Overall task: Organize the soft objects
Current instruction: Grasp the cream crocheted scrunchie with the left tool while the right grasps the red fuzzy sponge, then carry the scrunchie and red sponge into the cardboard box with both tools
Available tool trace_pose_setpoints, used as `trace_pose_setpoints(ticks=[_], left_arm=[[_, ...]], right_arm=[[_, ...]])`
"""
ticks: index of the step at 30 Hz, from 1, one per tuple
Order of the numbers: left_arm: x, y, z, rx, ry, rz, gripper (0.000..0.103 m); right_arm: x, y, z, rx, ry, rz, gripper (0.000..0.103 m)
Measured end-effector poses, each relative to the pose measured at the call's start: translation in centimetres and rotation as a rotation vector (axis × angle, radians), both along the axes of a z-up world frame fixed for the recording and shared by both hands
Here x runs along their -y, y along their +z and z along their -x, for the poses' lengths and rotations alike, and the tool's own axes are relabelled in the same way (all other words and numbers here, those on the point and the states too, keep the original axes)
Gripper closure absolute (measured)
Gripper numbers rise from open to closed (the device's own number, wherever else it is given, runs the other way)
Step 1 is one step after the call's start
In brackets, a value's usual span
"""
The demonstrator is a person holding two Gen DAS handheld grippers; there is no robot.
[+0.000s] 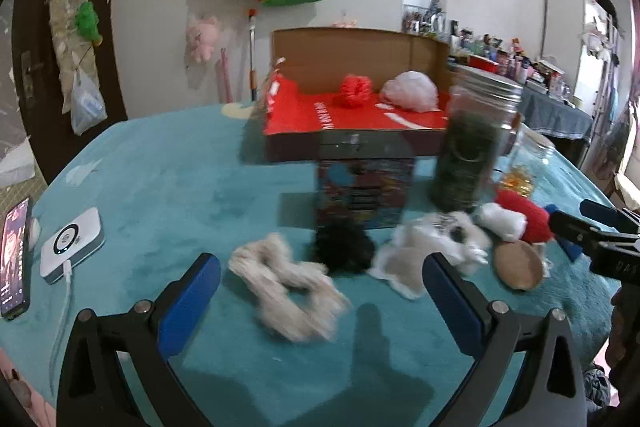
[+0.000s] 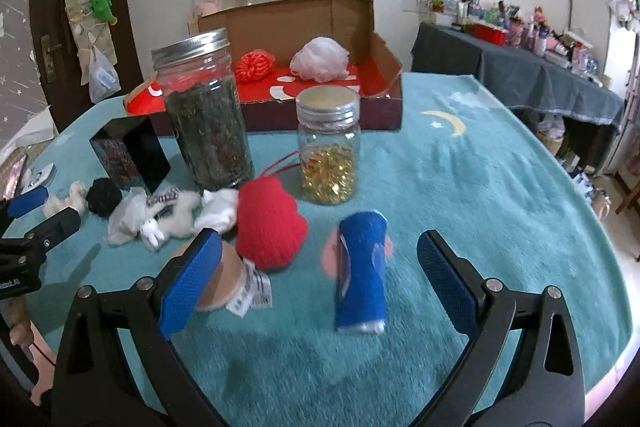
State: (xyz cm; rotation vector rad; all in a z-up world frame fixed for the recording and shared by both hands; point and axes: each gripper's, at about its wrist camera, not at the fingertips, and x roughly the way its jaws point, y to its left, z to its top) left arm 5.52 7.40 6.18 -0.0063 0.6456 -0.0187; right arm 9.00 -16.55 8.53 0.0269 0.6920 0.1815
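Observation:
My left gripper (image 1: 320,275) is open and empty, with a beige fluffy scrunchie (image 1: 288,287) lying between its fingers. Beyond it lie a black fuzzy ball (image 1: 344,247) and a white plush toy (image 1: 432,247). My right gripper (image 2: 318,255) is open and empty around a blue plush can (image 2: 360,275). A red-and-white plush (image 2: 268,231) with a tan base (image 2: 224,283) lies beside its left finger. The open cardboard box (image 2: 384,67) at the back holds a red mesh puff (image 2: 254,65) and a white mesh puff (image 2: 320,59).
A tall jar of dark leaves (image 2: 204,115), a small jar of gold pieces (image 2: 328,147) and a dark printed box (image 2: 128,151) stand mid-table. A phone (image 1: 14,259) and a white power bank (image 1: 72,243) lie at the left edge of the teal cloth (image 2: 480,187).

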Motion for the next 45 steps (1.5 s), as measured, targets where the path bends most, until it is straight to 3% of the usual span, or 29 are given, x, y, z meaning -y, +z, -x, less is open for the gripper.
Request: trace_pose_setpoints(ticks=[6,8,10,12,14,15,16,17,19,29,38,45], left_arm=[[-2.7,-0.4,-1.3,-0.05,0.027,0.026,0.002],[-3.1,-0.9,-1.6,-0.079,0.014,0.046,0.01],[-3.3,-1.5,-1.9,-0.107,-0.003,0.063,0.015],[-3.5,-2.4,-2.2,-0.15,-0.024,0.096,0.029],[-3.7,-2.8,-2.2,-0.158,-0.043,0.131,0.043],[-3.7,-2.7,-2.0,-0.145,-0.054,0.137,0.054],[-3.5,-2.5,-1.9,-0.146,-0.081,0.154,0.072],[-3.4,-2.3,-1.9,-0.149,-0.097,0.173,0.078],[-3.1,-1.9,-1.7,-0.137,-0.096,0.166,0.088],[1.7,1.6,-1.1,-0.064,-0.258,0.185,0.088],[6.5,1.6,-3.8,-0.097,-0.389,0.224,0.088],[7.2,0.7,-5.0,-0.158,-0.386,0.219,0.088]], right_arm=[[0.0,0.0,-2.5,-0.059,0.037,-0.025,0.004],[0.3,-0.1,-3.2,-0.088,0.059,-0.066,0.005],[0.3,-0.2,-3.7,-0.11,0.071,-0.086,0.015],[0.1,-0.5,-4.3,-0.132,0.078,-0.083,0.036],[-0.3,-0.8,-4.6,-0.161,0.128,-0.122,0.043],[-0.5,-1.0,-4.7,-0.178,0.157,-0.139,0.053],[-0.6,-1.1,-4.7,-0.189,0.189,-0.172,0.058],[-0.6,-1.1,-4.7,-0.195,0.211,-0.202,0.074],[-0.6,-0.9,-4.5,-0.187,0.222,-0.203,0.074],[0.7,1.1,-2.2,-0.112,0.227,-0.251,0.076],[0.4,2.0,-1.8,-0.082,0.269,-0.282,0.076],[0.4,1.7,-2.3,-0.09,0.284,-0.296,0.076]])
